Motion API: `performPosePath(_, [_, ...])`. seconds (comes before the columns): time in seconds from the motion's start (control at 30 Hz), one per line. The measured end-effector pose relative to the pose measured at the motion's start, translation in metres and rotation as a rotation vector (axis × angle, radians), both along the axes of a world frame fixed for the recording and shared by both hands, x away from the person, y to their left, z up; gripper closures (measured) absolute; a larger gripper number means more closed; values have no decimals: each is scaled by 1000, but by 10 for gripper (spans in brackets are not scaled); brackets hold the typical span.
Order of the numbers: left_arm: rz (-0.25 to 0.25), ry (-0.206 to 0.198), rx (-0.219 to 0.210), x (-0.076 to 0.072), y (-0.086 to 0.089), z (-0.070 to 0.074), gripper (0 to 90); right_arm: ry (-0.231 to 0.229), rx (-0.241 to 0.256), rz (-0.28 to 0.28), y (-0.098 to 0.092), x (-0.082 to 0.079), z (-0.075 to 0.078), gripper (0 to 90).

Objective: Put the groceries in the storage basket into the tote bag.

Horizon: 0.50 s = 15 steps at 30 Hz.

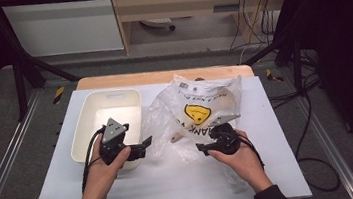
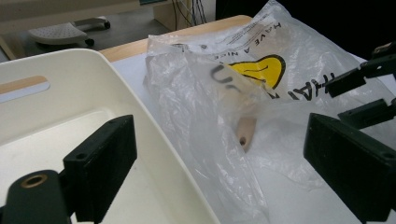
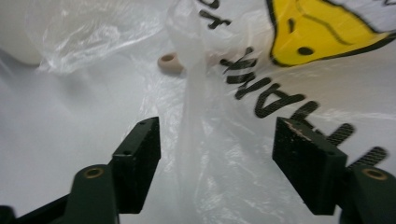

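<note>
High view, left to right: white bin [image 1: 86,121] left of centre, empty as far as I can see. Left gripper [image 1: 142,147] just below its lower right corner, jaws spread, pointing right at the clear plastic bag [image 1: 200,108], which lies crumpled mid-frame on the white table [image 1: 54,194]. Right gripper [image 1: 201,148] sits on the bag's lower edge, pointing left, jaws apart.

Key relation: a tan wooden handle [image 1: 178,137] pokes out at the bag's lower left, between the two grippers. Its long axis looks to run from lower left up to the right into the bag; the rest is hidden by film. Both grippers are near it; the right one looks slightly nearer, but it is close.

Left gripper view: bin wall [image 2: 154,140] at left, jaws wide with nothing between the pads; the left gripper [image 2: 219,172] faces the bag [image 2: 196,93]. The handle end [image 2: 246,132] shows mid-frame with a hole in it, under a layer of film. The right gripper [image 2: 369,93] shows at the right edge.

Right gripper view: the right gripper [image 3: 217,170] is open, and a bunched fold of the bag [image 3: 201,116] rises between its jaws, not pinched. The handle tip [image 3: 169,63] is upper left of centre, ahead of the jaws.

Judgement: next is likely to grip the film and free the utensil for the bin.
</note>
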<state>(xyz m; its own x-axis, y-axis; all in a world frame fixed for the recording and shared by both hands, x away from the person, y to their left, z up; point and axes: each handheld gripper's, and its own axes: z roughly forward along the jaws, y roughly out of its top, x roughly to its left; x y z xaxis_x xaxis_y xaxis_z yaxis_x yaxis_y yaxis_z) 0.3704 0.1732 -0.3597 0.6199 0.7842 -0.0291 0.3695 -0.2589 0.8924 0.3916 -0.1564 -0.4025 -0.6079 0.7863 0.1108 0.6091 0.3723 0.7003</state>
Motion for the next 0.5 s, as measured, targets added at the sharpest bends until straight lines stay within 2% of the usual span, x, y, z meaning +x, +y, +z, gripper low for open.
performPosePath(0.23, [7, -16, -9, 0, 2, 1, 88, -82, 20, -46, -14, -4, 17, 153])
performPosePath(0.37, [15, -29, -19, -1, 6, 3, 82, -105, 16, -92, -27, -6, 20, 84])
performPosePath(0.5, [29, -33, -14, -2, 12, 4, 81, -106, 0, -130, -45, -8, 17, 71])
